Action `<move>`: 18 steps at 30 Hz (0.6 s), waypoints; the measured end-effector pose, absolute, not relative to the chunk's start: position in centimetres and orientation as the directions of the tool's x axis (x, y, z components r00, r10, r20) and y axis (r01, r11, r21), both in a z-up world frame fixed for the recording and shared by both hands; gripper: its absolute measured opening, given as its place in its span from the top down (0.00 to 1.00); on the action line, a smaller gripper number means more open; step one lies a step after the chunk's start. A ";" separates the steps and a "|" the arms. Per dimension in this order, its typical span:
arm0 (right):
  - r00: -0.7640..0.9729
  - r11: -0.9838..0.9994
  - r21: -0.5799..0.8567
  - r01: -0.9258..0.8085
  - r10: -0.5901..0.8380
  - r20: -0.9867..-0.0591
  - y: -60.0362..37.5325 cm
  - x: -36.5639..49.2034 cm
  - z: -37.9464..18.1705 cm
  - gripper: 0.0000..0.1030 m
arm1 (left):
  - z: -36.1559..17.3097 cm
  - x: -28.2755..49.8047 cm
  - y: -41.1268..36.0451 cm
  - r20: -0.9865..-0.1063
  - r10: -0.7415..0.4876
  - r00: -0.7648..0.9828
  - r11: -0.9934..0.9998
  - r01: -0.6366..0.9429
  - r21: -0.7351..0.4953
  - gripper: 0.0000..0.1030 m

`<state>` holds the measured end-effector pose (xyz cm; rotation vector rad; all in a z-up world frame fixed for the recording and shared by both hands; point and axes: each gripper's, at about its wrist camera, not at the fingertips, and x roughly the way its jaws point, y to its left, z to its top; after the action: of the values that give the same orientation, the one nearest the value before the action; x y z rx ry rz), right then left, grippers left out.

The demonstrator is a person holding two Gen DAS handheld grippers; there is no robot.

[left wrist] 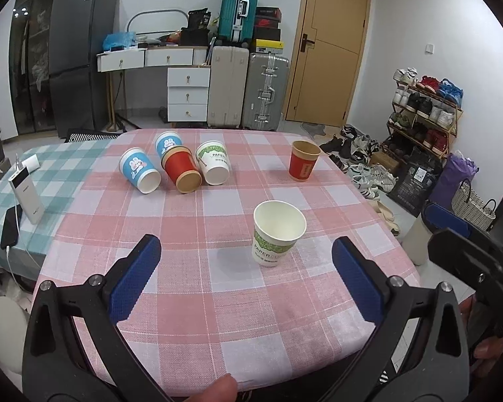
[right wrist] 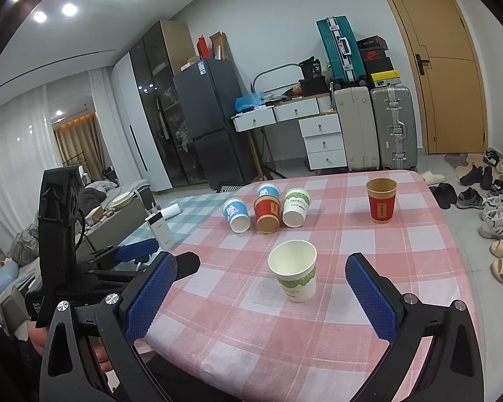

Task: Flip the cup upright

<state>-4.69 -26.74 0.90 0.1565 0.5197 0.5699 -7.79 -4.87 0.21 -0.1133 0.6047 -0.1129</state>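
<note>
Left wrist view showed, from left to right, a blue cup (left wrist: pixel 139 170), a red cup (left wrist: pixel 181 170) and a white cup (left wrist: pixel 214 162) lying on their sides at the far part of the checked tablecloth (left wrist: pixel 218 301), then an upright green-print cup (left wrist: pixel 276 231) and an upright red cup (left wrist: pixel 303 160). Both the left gripper (left wrist: pixel 246 278) and right gripper (right wrist: pixel 261 293) stood wide apart, holding nothing. Thin paper probably crushes easily; a light pinch across the mid-wall seemed safest.
</note>
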 end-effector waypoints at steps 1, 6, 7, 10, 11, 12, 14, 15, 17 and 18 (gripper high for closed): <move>0.720 0.835 0.281 -0.473 0.550 -0.423 -26.7 -4.8 0.9 0.00 | 0.3 -8.1 -4.8 -0.556 -0.138 0.819 0.987 0.071 -0.142 0.01; 0.718 0.835 0.277 -0.475 0.550 -0.426 -26.2 -5.3 0.8 0.00 | 0.7 -9.0 -4.7 -0.558 -0.139 0.818 0.986 0.065 -0.150 0.01; 0.718 0.836 0.272 -0.477 0.549 -0.428 -26.1 -5.4 0.7 0.00 | 0.7 -9.0 -4.5 -0.556 -0.138 0.819 0.987 0.063 -0.151 0.01; 0.713 0.832 0.271 -0.484 0.555 -0.429 -25.8 -5.6 0.8 0.00 | 0.8 -9.3 -4.4 -0.550 -0.132 0.825 0.987 0.054 -0.154 0.01; 0.713 0.832 0.269 -0.485 0.555 -0.429 -25.7 -5.7 0.8 0.00 | 0.8 -9.4 -4.3 -0.547 -0.131 0.827 0.986 0.054 -0.156 0.01; 0.714 0.832 0.267 -0.486 0.555 -0.428 -25.6 -5.7 0.9 0.00 | 0.9 -9.4 -4.2 -0.546 -0.132 0.827 0.986 0.054 -0.157 0.01; 0.712 0.830 0.267 -0.489 0.557 -0.427 -25.6 -5.8 1.0 0.00 | 0.8 -9.4 -4.2 -0.543 -0.133 0.829 0.986 0.055 -0.156 0.01; 0.712 0.831 0.265 -0.489 0.556 -0.428 -25.6 -5.7 1.0 0.00 | 0.9 -9.6 -4.2 -0.540 -0.134 0.831 0.986 0.057 -0.157 0.01; 0.713 0.831 0.263 -0.489 0.555 -0.429 -25.5 -5.6 1.0 0.00 | 1.0 -9.5 -4.1 -0.536 -0.140 0.833 0.984 0.058 -0.166 0.01; 0.711 0.831 0.265 -0.490 0.557 -0.429 -25.5 -5.6 0.9 0.00 | 1.0 -9.5 -4.0 -0.539 -0.141 0.831 0.984 0.057 -0.169 0.01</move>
<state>-5.63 -25.52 0.95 0.1357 0.5191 0.5821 -9.47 -4.01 1.01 -0.1478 0.5815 -0.1055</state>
